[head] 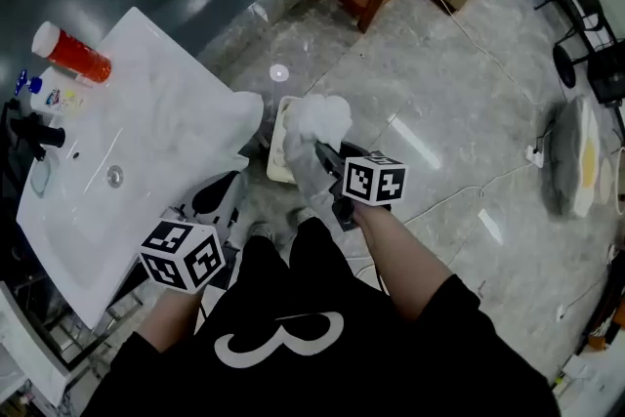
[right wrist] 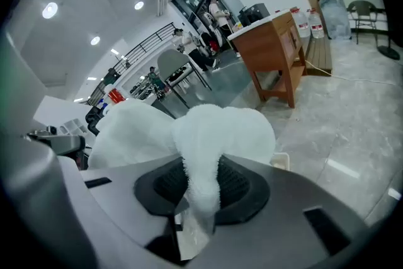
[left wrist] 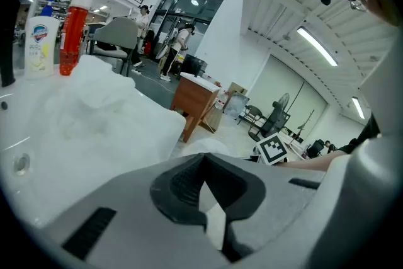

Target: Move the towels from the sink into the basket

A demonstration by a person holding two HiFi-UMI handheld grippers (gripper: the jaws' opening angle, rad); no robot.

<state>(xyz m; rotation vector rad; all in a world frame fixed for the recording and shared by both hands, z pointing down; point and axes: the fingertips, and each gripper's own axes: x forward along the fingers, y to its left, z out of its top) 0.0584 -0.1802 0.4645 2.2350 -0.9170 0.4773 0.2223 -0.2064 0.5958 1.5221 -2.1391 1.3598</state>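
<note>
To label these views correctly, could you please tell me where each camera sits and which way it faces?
Head view: on the person's head, looking steeply down at sink and basket; torso and forearms show.
Left gripper view: on the left hand-held gripper, facing across the sink; its jaws show.
Right gripper view: on the right hand-held gripper, facing a wooden table; jaws pinch a towel.
Shared: head and left gripper views show the red bottle.
</note>
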